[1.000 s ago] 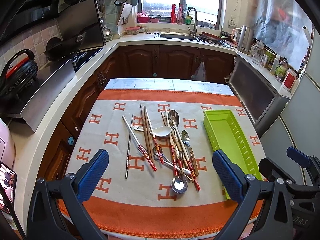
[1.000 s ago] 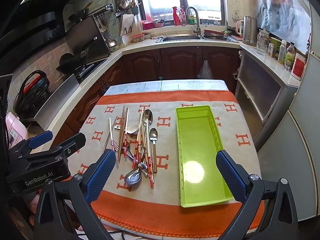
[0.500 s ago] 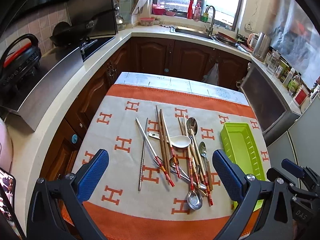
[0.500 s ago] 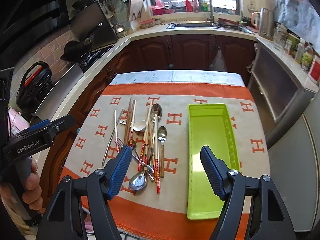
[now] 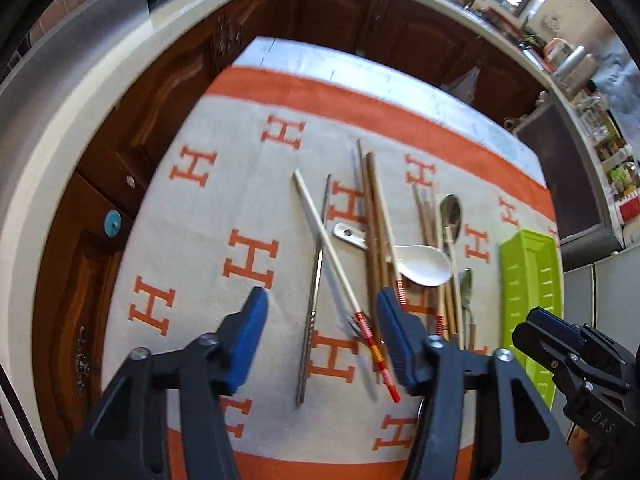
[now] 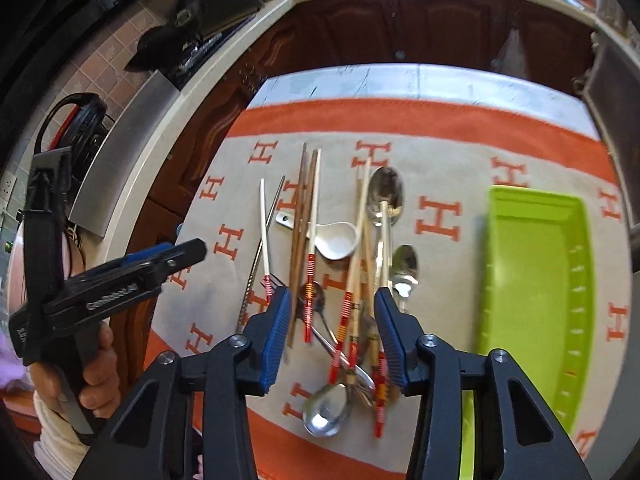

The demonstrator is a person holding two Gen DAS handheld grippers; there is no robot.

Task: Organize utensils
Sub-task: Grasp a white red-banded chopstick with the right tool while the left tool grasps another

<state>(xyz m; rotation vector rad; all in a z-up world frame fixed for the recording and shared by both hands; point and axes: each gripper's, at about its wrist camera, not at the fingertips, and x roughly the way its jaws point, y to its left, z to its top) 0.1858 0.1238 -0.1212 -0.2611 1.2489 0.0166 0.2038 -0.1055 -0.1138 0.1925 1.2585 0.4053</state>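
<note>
A pile of utensils lies on the orange-and-cream cloth (image 5: 248, 216): wooden chopsticks (image 5: 374, 216), a metal chopstick (image 5: 314, 292), a pale red-tipped chopstick (image 5: 332, 256), a white ceramic spoon (image 5: 424, 266) and metal spoons (image 6: 384, 196). An empty green tray (image 6: 536, 280) lies to their right. My left gripper (image 5: 320, 320) is open and empty, low over the metal and red-tipped chopsticks. My right gripper (image 6: 330, 316) is open and empty, low over the near ends of the pile, with a metal spoon (image 6: 326, 410) just in front.
The cloth covers a small table (image 6: 400, 80) with a bare far strip. Dark wood cabinets (image 5: 360, 20) and a pale counter (image 5: 80, 92) curve around the left and far sides. A stove and hood (image 6: 192, 40) are at the left.
Both grippers have dropped towards the table and tilted down over the utensil pile. Both jaws have narrowed but remain open. The utensils and tray have not moved.
</note>
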